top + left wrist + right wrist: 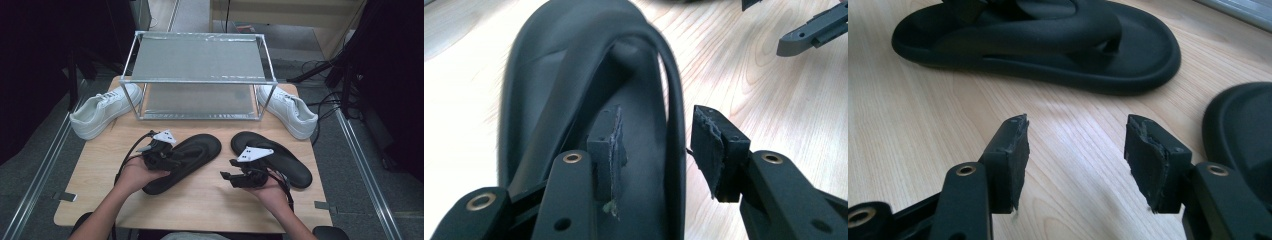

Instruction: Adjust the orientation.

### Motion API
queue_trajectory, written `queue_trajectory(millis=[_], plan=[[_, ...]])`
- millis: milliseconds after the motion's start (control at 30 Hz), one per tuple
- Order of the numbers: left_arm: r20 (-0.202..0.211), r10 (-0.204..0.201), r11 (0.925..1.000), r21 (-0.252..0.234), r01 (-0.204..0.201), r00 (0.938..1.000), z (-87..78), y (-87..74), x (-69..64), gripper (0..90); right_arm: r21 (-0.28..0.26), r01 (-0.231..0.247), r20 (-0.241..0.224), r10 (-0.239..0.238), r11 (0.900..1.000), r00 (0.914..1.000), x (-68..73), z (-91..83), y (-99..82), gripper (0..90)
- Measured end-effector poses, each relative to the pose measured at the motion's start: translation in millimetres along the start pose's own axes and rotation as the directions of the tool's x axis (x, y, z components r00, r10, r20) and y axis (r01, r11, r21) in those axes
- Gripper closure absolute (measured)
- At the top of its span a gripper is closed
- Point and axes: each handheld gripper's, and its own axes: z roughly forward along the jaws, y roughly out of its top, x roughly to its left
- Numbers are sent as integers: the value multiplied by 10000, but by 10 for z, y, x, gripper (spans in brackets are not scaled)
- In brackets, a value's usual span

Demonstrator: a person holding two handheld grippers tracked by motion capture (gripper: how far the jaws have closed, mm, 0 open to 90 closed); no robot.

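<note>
The left gripper (161, 150) is sitting over the heel end of the left sandal (187, 159), jaws parted; in the left gripper view one pad is resting inside the footbed and the other is standing clear outside the strap (674, 100), neither pressing, so the sandal is lying free on the tabletop (200, 200). The right gripper (239, 176) is hovering just beside the right sandal (280, 157), jaws apart with bare wood between them, holding nothing.

Both sandals are lying flat near the front of the tabletop, toes pointing toward the rack (197, 75). Farther back, the rack's two shelves are carrying no shoes. A white sneaker (102, 111) is lying off its left side, another (290, 110) off its right.

Judgement: if the shoes are meant for the rack, none is on it yet; all four remain.
</note>
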Motion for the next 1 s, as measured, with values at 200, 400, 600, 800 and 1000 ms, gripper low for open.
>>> queue_trajectory(millis=[200, 400, 600, 800, 1000], plan=[[-312, -523, 9983, -283, 514, 9981, -167, -155, 107, 572, -51, -205, -359, 203, 9998, 9991, 20, 89, 76, 438], [-667, -857, 9952, -530, 822, 9941, -295, -305, 164, 648, -319, -270, -716, 246, 9991, 9971, 40, 167, 145, 509], [-887, -1261, 9917, -383, 1231, 9881, -363, -430, 236, 824, -399, -75, -835, 41, 9992, 9965, 65, 274, 216, 623], [-1331, -1566, 9875, -402, 1525, 9787, -411, -533, 346, 888, -577, 355, -1292, -427, 9977, 9907, 144, 372, 300, 823], [-1690, -1716, 9851, -211, 1705, 9706, -364, -599, 426, 886, -550, 459, -1355, -530, 9974, 9894, 197, 461, 349, 900]])
